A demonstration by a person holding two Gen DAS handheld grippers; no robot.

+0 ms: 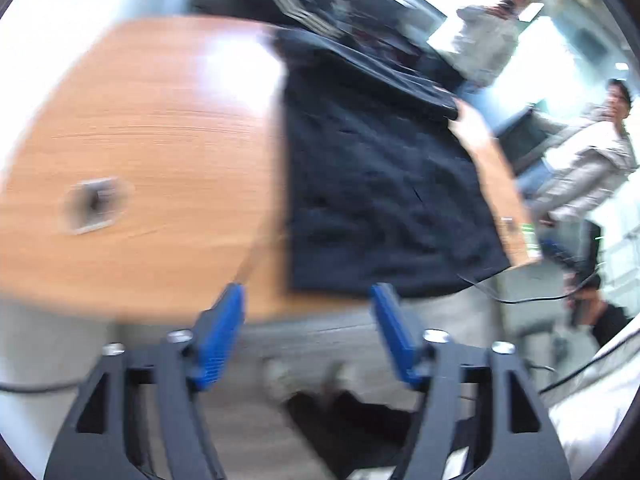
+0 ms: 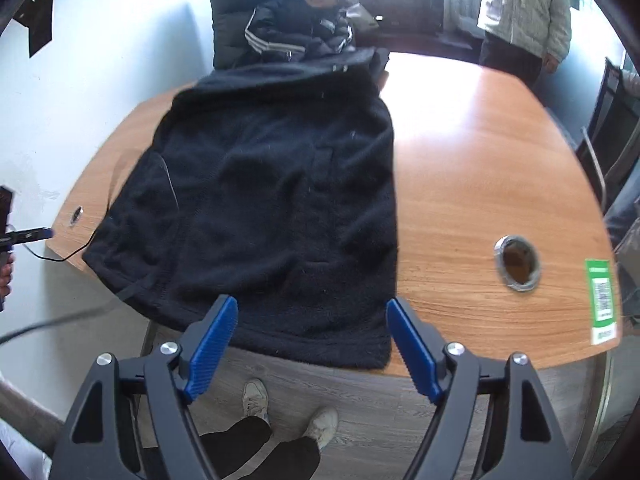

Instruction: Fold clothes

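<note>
A black fleece jacket (image 2: 272, 200) lies spread lengthwise on the wooden table (image 2: 480, 168), its hem at the near edge and its collar at the far end. In the blurred left wrist view the same jacket (image 1: 384, 192) covers the right half of the table (image 1: 152, 152). My left gripper (image 1: 308, 296) is open with nothing between its blue pads, hovering over the table's near edge by the hem. My right gripper (image 2: 312, 308) is open too, held above the hem's near edge, with its blue fingers (image 2: 412, 348) apart.
A round cable hole (image 2: 517, 263) and a green sticker (image 2: 602, 300) sit on the table's right side. A seated person (image 2: 304, 28) is at the far end; another stands at the back right (image 2: 524, 12). A thin cable (image 2: 68, 254) hangs off the left edge. Feet (image 2: 288, 412) stand below.
</note>
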